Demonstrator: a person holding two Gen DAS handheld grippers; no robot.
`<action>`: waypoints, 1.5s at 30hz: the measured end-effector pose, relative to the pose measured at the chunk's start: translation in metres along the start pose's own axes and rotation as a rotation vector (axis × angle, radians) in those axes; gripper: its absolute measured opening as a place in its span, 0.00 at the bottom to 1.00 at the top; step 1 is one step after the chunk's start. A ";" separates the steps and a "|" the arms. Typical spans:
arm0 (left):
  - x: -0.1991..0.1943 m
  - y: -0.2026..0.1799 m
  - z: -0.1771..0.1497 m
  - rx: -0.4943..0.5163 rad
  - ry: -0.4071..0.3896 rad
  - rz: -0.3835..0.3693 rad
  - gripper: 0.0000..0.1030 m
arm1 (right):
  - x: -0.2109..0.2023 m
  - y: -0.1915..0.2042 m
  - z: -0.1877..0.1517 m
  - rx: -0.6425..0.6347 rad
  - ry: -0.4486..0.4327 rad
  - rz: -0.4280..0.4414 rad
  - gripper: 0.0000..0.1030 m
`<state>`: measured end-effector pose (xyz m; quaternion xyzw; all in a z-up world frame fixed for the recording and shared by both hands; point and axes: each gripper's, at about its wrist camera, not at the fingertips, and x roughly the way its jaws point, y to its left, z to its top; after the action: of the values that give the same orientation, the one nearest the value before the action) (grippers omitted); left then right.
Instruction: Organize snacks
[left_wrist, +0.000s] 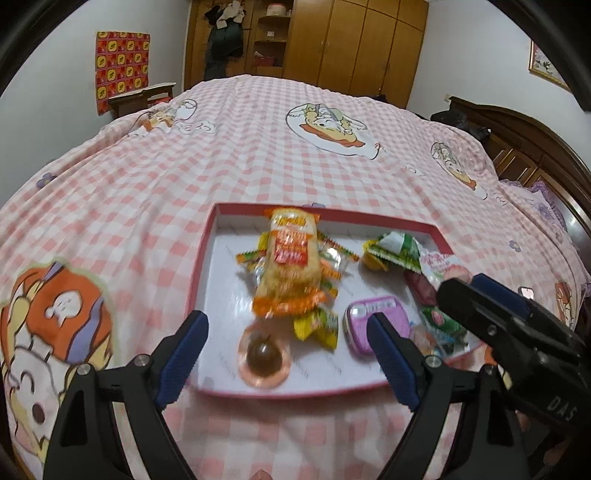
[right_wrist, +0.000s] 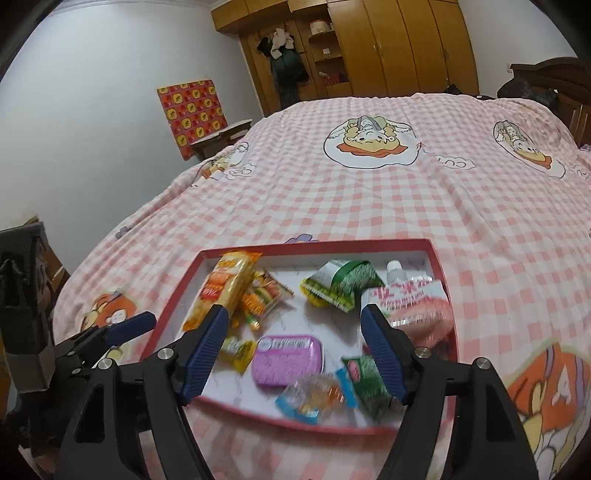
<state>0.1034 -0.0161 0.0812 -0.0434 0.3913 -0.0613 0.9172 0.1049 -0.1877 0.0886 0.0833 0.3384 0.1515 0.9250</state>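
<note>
Crinkling glossy wrappers (right_wrist: 255, 295) in rectangular red-rimmed tray (right_wrist: 314, 245)

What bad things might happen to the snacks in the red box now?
The shallow red box sits on a soft checked bedspread, so a nudge might tip it. The long orange cracker packet lies piled on smaller packets and may slide. The open left gripper and right gripper are close and might bump.

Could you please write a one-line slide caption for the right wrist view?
Open right gripper above a red tray of snacks, purple tin included, on a pink checked bedspread.
</note>
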 end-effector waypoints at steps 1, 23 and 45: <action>-0.003 0.001 -0.004 -0.001 -0.001 0.005 0.88 | -0.004 0.001 -0.003 -0.001 -0.003 0.001 0.74; -0.003 -0.003 -0.074 0.039 0.073 0.066 0.88 | -0.018 -0.006 -0.086 0.008 0.101 -0.107 0.75; 0.020 0.000 -0.083 0.030 0.102 0.080 0.89 | 0.001 -0.014 -0.102 0.023 0.148 -0.146 0.75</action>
<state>0.0573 -0.0213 0.0097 -0.0107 0.4380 -0.0328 0.8983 0.0422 -0.1953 0.0069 0.0578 0.4128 0.0855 0.9050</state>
